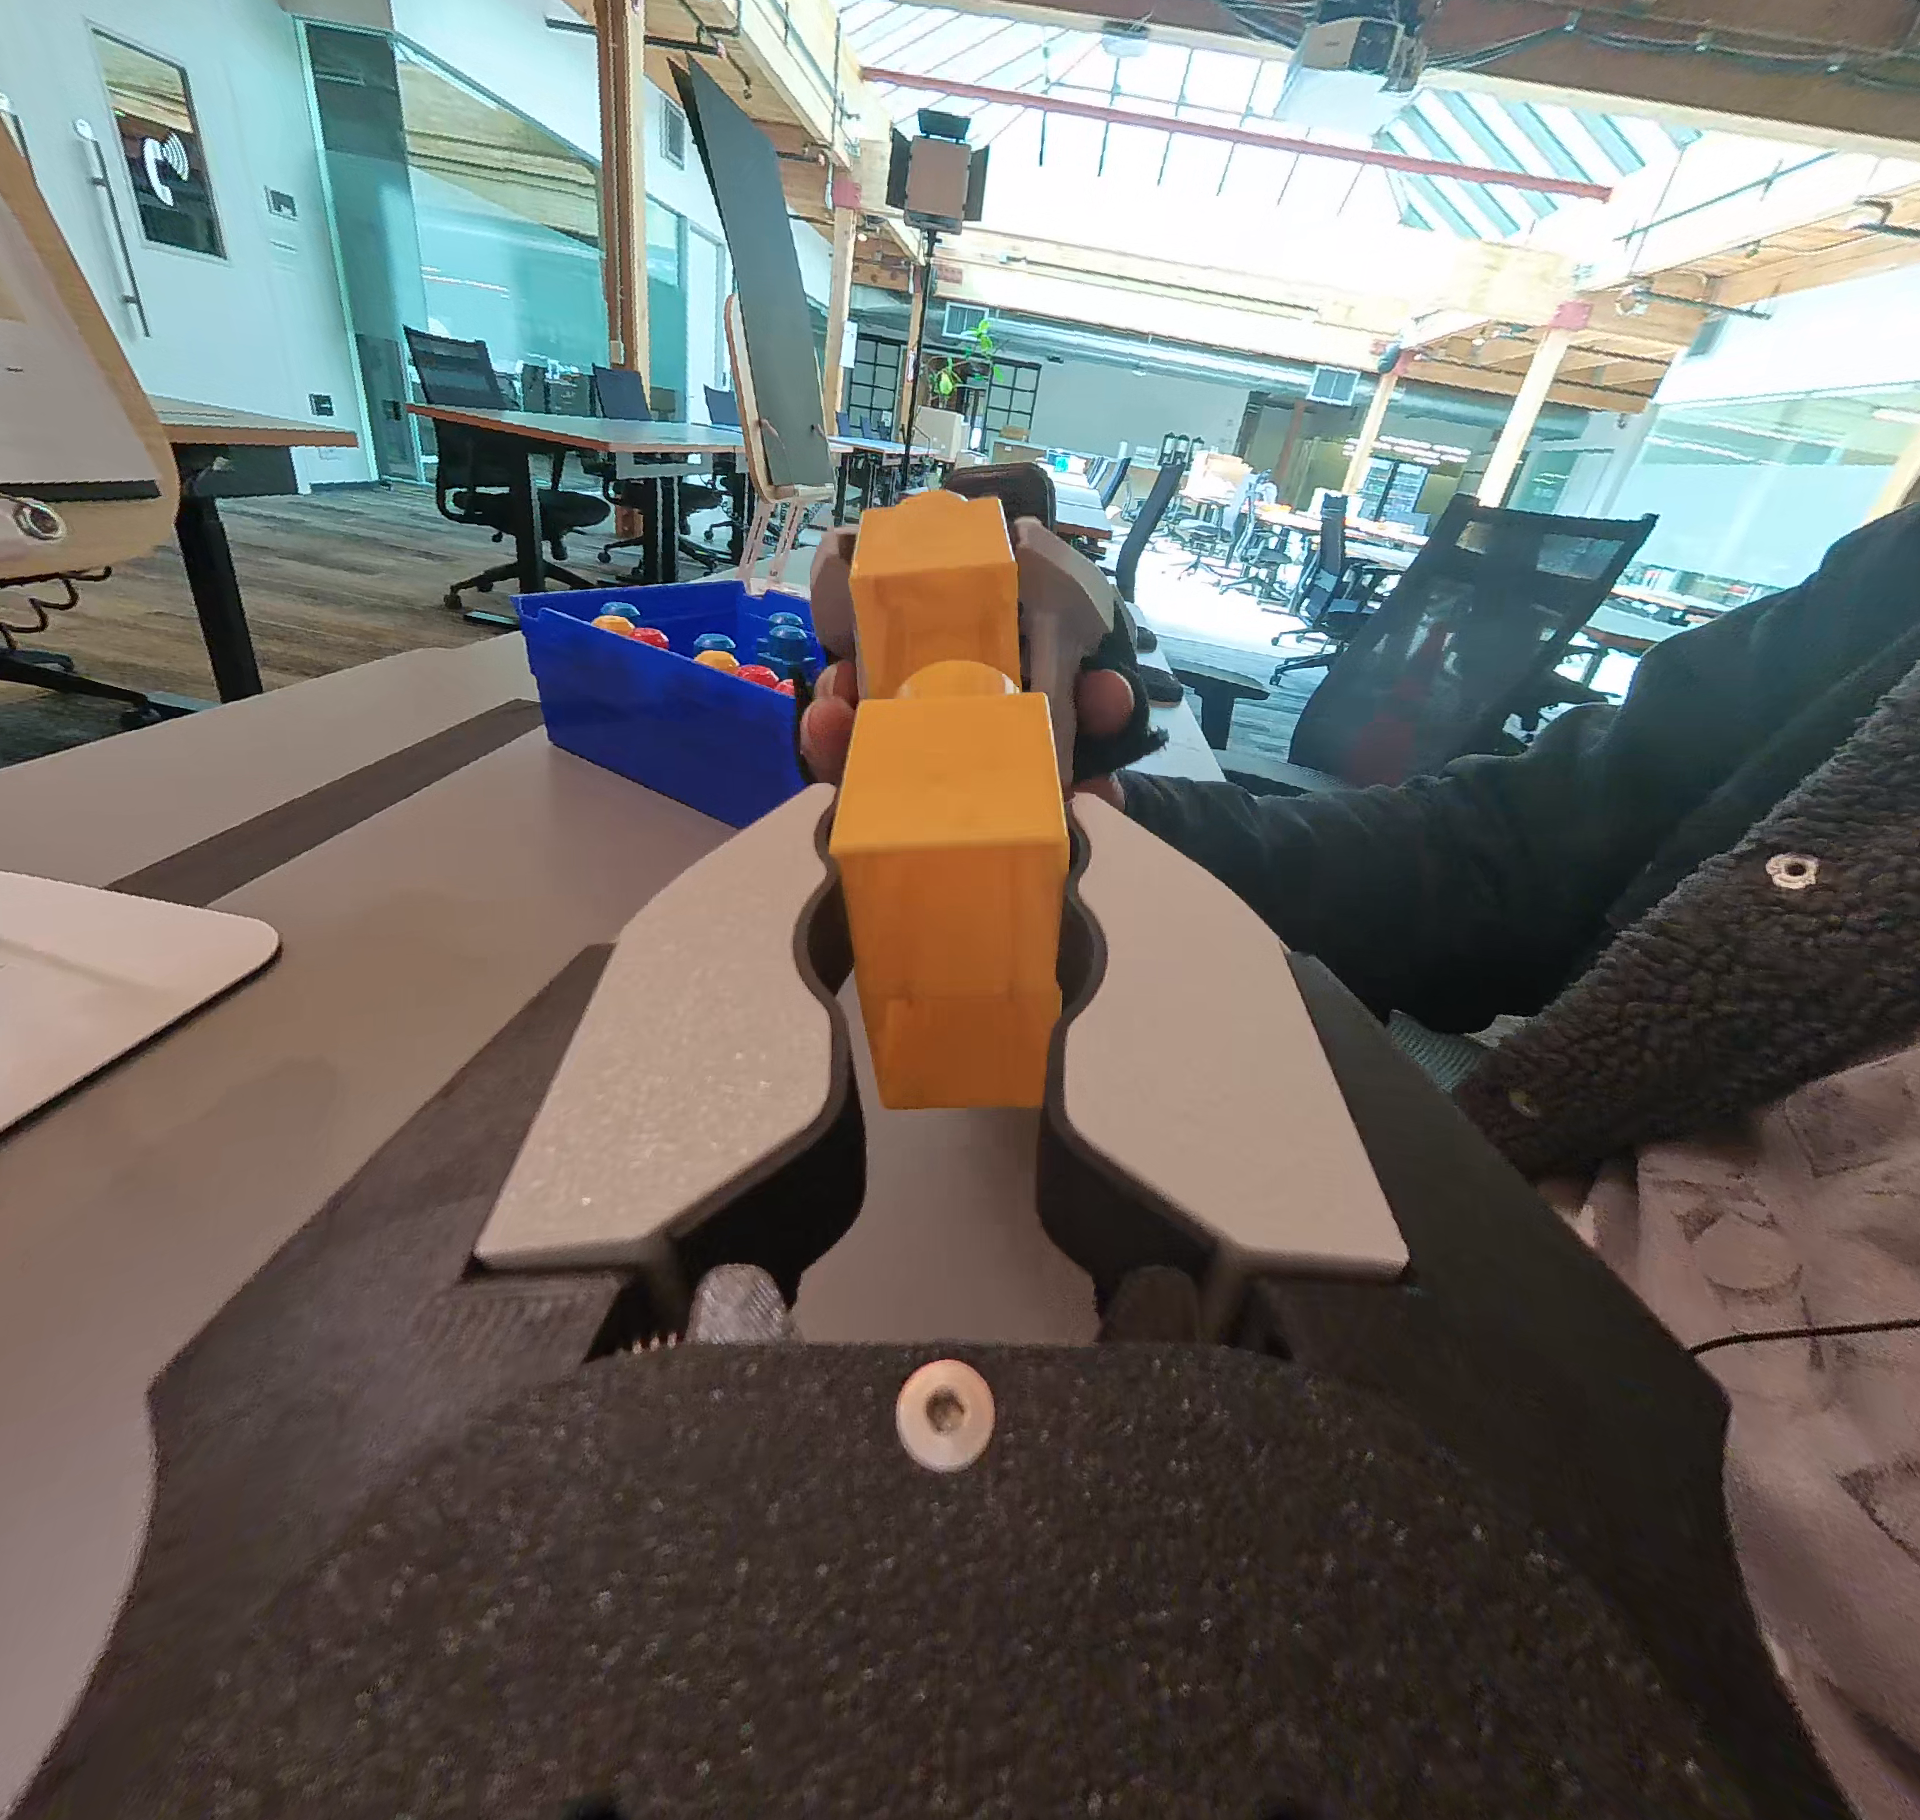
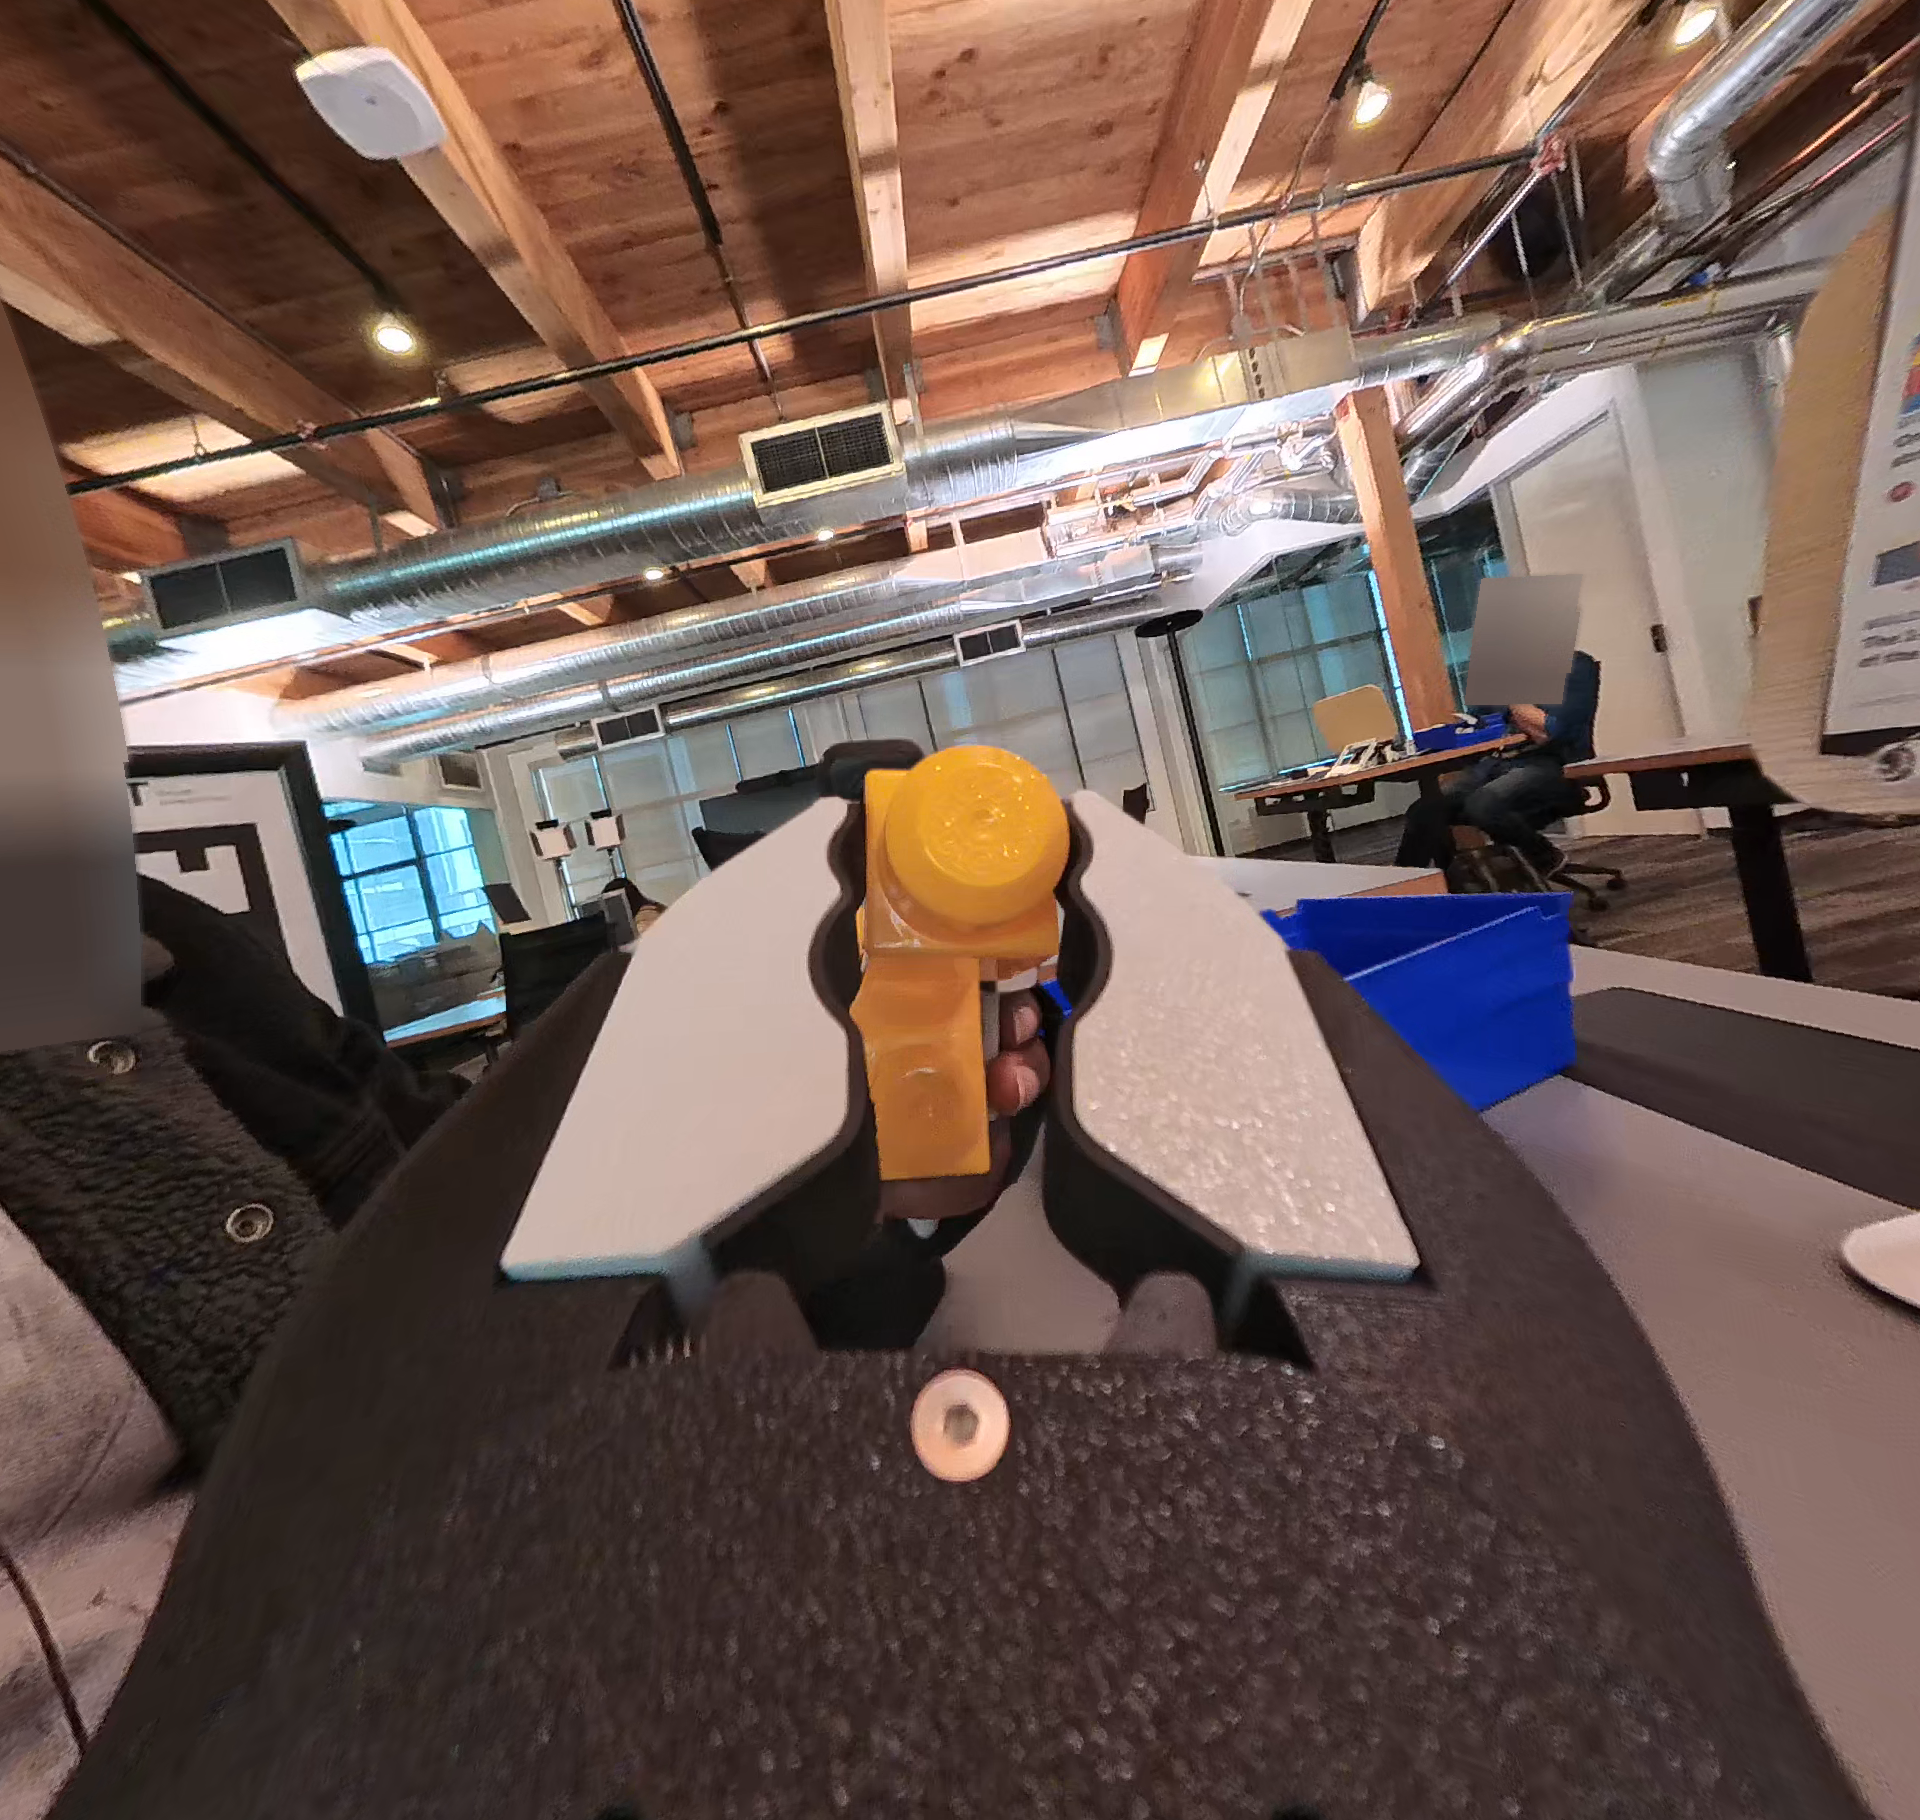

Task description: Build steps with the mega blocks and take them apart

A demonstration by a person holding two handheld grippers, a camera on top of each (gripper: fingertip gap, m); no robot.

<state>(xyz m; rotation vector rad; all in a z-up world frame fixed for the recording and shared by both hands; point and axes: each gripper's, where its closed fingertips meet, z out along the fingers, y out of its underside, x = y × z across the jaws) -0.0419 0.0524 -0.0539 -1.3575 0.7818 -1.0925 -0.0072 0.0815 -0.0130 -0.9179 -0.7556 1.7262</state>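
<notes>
Your left gripper (image 1: pixel 951 835) clamps one yellow block (image 1: pixel 951 929); your right gripper (image 2: pixel 961 866) clamps the second block (image 2: pixel 961 877). The two blocks meet in mid-air above the table (image 1: pixel 343 939) (blue bin (image 1: pixel 665 700) of loose blocks behind).

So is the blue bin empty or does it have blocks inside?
Not empty: the blue bin holds several red, blue and yellow blocks, seen over its rim.
</notes>
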